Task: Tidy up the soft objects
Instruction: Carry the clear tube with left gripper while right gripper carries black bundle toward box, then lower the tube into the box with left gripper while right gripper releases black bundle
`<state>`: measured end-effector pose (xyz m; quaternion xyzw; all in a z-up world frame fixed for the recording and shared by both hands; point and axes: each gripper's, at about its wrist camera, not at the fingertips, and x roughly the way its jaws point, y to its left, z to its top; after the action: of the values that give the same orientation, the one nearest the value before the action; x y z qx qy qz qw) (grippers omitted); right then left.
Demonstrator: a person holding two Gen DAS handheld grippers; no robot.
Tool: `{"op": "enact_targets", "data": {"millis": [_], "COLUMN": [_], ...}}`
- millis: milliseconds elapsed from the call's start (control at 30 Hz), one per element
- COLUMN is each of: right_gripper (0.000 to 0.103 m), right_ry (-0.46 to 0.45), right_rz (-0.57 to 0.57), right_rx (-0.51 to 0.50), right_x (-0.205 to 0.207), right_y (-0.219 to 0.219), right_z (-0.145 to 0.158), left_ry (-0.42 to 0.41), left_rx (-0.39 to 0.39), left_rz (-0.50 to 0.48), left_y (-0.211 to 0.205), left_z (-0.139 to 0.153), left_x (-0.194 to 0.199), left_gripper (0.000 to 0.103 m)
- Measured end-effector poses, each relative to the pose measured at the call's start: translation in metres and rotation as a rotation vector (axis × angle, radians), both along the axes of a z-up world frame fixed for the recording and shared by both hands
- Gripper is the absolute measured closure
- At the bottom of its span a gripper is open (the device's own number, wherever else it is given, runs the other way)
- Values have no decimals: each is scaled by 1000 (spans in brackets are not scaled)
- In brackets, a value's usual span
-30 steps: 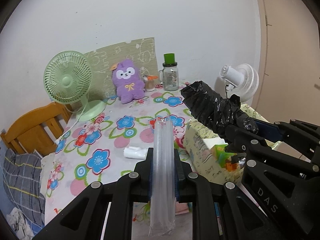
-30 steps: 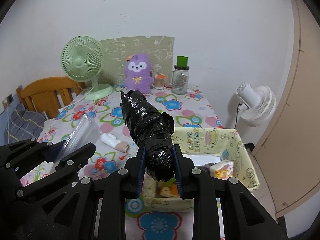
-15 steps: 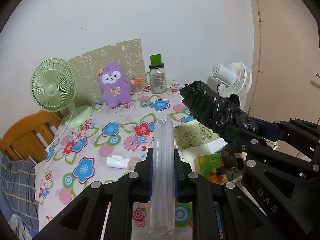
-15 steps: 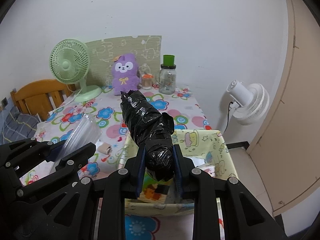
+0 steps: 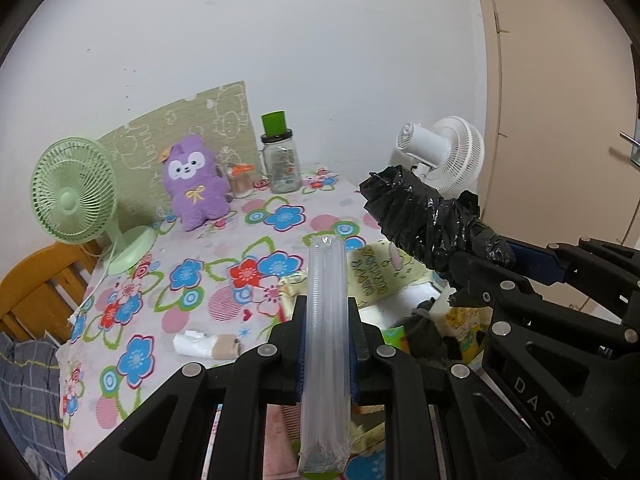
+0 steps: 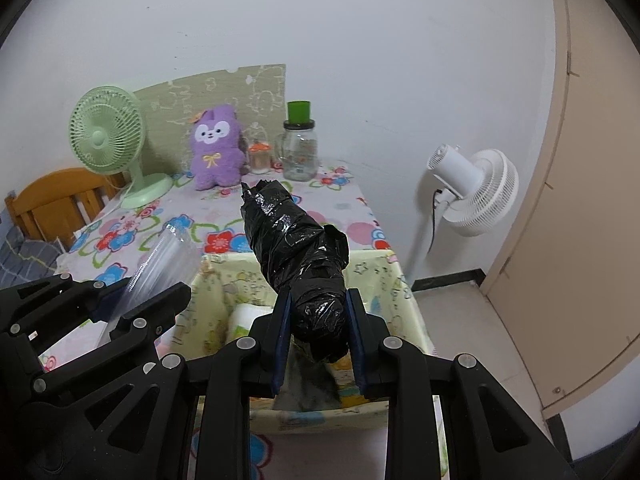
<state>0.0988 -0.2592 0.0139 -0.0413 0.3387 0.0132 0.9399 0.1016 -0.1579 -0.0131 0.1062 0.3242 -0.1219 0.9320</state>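
My left tongs (image 5: 326, 344) clamp a ridged, clear plastic sleeve (image 5: 325, 344); my right tongs (image 6: 318, 340) squeeze a crinkly black plastic-wrapped roll (image 6: 298, 256), both held above the pale yellow printed fabric basket (image 6: 384, 280) on the flowered tabletop (image 5: 192, 280).

Surface: we see a table under a floral tablecloth (image 5: 132, 300) | far edge: green fan (image 5: 76, 200), purple plush (image 5: 196, 184), small jar (image 5: 242, 180), green-capped bottle (image 5: 280, 160) | middle: white roll (image 5: 204, 345) | near edge: yellow fabric bin (image 6: 384, 280)
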Motion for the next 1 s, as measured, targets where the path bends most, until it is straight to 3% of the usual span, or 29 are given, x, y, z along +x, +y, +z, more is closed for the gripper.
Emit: {"op": "enact_targets", "data": {"millis": [800,1000], "right_gripper": [74,74], "right_ry": [73,89], "right_rz": [-53,-59], "right_rx": [28,39], "right_x": [26,31], "right_y": [-42,-44], "right_z": [-25,-27], "left_ry": [108,110], "left_rx": [13,27], "left_rz": [-57,-46], "left_y": [-45,-47], "left_z": [-37,-40], "left_x": [35,39], "left_gripper": [86,57]}}
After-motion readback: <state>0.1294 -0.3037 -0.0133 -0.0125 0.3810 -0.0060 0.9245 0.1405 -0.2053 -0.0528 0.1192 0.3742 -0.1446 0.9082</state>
